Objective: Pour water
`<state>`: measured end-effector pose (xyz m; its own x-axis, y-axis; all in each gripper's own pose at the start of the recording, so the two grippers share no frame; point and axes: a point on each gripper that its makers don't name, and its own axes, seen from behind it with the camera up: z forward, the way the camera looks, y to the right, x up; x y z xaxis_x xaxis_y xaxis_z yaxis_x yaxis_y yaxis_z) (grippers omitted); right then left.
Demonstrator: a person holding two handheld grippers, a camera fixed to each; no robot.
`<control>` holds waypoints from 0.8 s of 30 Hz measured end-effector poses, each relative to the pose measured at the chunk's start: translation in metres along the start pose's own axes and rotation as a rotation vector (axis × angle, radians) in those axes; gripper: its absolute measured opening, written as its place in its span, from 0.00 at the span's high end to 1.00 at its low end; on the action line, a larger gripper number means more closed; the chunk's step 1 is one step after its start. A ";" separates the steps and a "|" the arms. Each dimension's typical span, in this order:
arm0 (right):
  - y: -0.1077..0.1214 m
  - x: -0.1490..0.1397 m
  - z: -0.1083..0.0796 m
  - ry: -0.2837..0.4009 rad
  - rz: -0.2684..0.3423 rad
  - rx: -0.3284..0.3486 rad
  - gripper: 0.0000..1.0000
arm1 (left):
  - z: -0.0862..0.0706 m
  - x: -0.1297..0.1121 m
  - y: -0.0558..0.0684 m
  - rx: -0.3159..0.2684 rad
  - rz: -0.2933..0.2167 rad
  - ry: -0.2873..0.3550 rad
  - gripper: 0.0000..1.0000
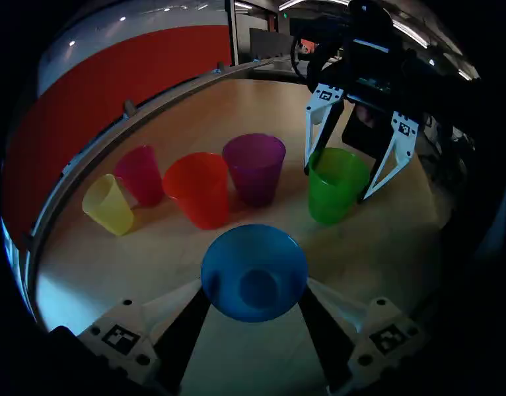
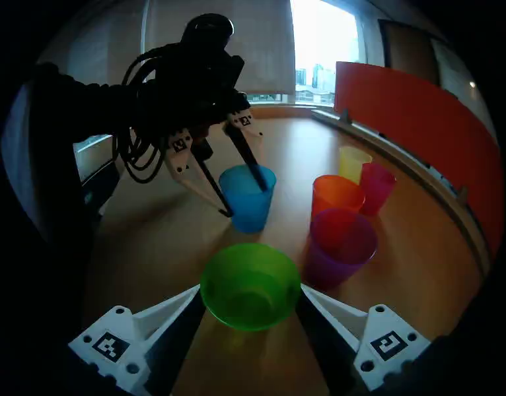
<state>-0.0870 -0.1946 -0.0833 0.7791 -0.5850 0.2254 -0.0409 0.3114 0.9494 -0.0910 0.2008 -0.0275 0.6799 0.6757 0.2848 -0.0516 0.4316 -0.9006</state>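
Because pouring needs one cup tipped over another, each gripper holds a cup of its own. Left gripper (image 1: 253,285): fingers clenched on the blue cup (image 1: 254,267), one on either flank, cup mouth open toward the camera. Right gripper (image 2: 251,290): same hold on the green cup (image 2: 251,282), fingers pressed to both sides. Both cups are upright and seem to rest on the table (image 1: 385,251), out toward its middle, near each other but apart. The side grip looks chosen so that a roll of the wrist can tip the cup while the lip stays free of the fingers. Four spare cups are bunched toward the table edge that runs under the red wall panel (image 1: 121,72): purple cup (image 1: 254,168) nearest the green one, then orange cup (image 1: 199,188), pink cup (image 1: 141,175) and yellow cup (image 1: 109,204) closest to that edge. They are tightly packed; whether they touch, cannot tell. That likely keeps them clear of the pouring space. The task cups are tapered translucent plastic, wider at the rim. The blue one shows its base as a darker disc. The green one has a faint sheen low inside that may be water, not certain. Which cup is the source and which the receiver cannot be told from here.
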 end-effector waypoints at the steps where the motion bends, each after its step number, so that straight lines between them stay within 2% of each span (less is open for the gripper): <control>1: 0.000 0.000 0.000 -0.001 -0.001 0.000 0.08 | 0.000 0.000 0.000 0.000 0.000 0.000 0.16; 15: -0.001 -0.004 0.001 -0.004 0.012 -0.003 0.05 | 0.005 -0.009 0.005 -0.011 0.008 -0.035 0.16; 24: 0.000 -0.015 -0.002 -0.023 0.028 -0.015 0.03 | 0.001 -0.016 0.004 -0.010 0.003 -0.054 0.14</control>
<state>-0.0976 -0.1839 -0.0871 0.7632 -0.5930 0.2566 -0.0526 0.3387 0.9394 -0.1032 0.1925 -0.0357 0.6390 0.7088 0.2989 -0.0466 0.4235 -0.9047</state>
